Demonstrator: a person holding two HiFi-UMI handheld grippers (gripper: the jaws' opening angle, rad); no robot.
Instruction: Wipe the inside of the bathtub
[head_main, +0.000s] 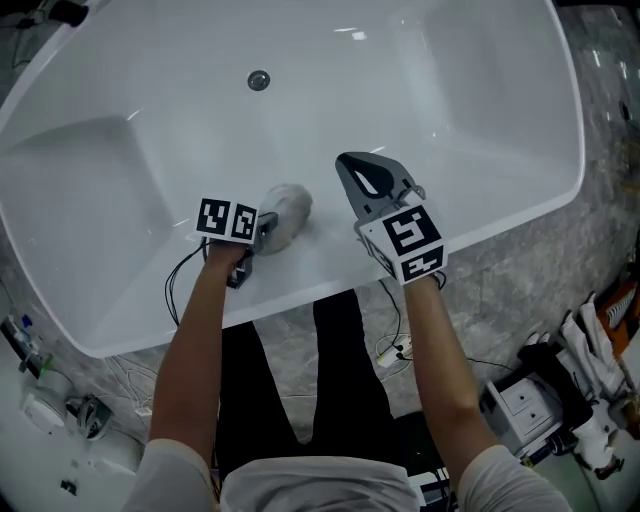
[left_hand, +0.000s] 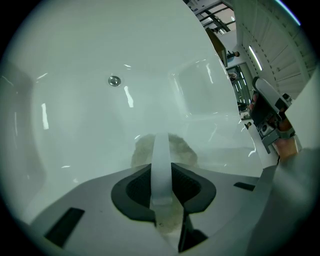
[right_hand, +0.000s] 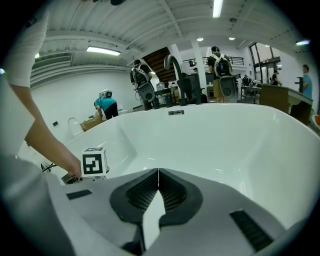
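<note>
My left gripper (head_main: 266, 230) pinches the cloth (head_main: 288, 208) against the near wall of the bathtub (head_main: 420, 90) — the drain (head_main: 259, 80) lies straight ahead (tub's long axis runs crosswise). Right gripper (head_main: 365, 178) pressed together, empty, just beside.

Workshop hall, ceiling strip lights (right_hand: 103, 50), people (right_hand: 218, 62) among equipment, bathtub (head_main: 480, 80) on stone floor (head_main: 520, 290) with cables (head_main: 398, 352)
</note>
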